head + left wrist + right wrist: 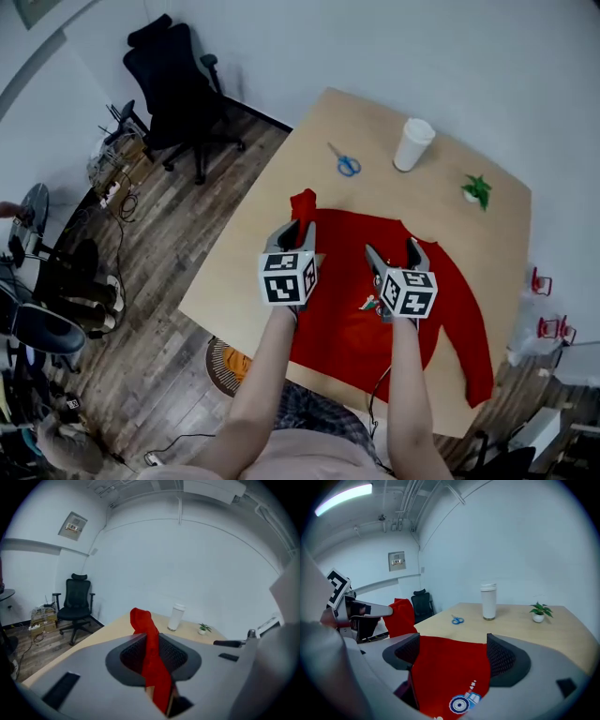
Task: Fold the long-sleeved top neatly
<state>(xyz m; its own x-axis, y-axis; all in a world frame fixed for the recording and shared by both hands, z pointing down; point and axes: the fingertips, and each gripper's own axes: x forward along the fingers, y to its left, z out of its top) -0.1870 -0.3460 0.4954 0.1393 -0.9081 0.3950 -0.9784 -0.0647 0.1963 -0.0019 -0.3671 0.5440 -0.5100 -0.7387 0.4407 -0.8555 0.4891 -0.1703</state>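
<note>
I had the red long-sleeved top (450, 291) spread flat on the wooden table (246, 277), with its right sleeve trailing toward the near right corner. The left gripper (295, 228) was clenched on the other sleeve (146, 630); its own view showed the red cloth pinched between nearly closed jaws and the cuff end standing up above them. The right gripper (394, 251) was released, its jaws wide apart over the body of the top, and the cloth and a printed badge (464, 704) showed through the gap without either pad pressing on them. I judged this to be the first fold, carrying the sleeve in across the chest. The next move called for laying that sleeve straight over the body. The scissors (346, 164), the cup (412, 143) and the small plant (477, 190) sat well clear at the far edge.
</note>
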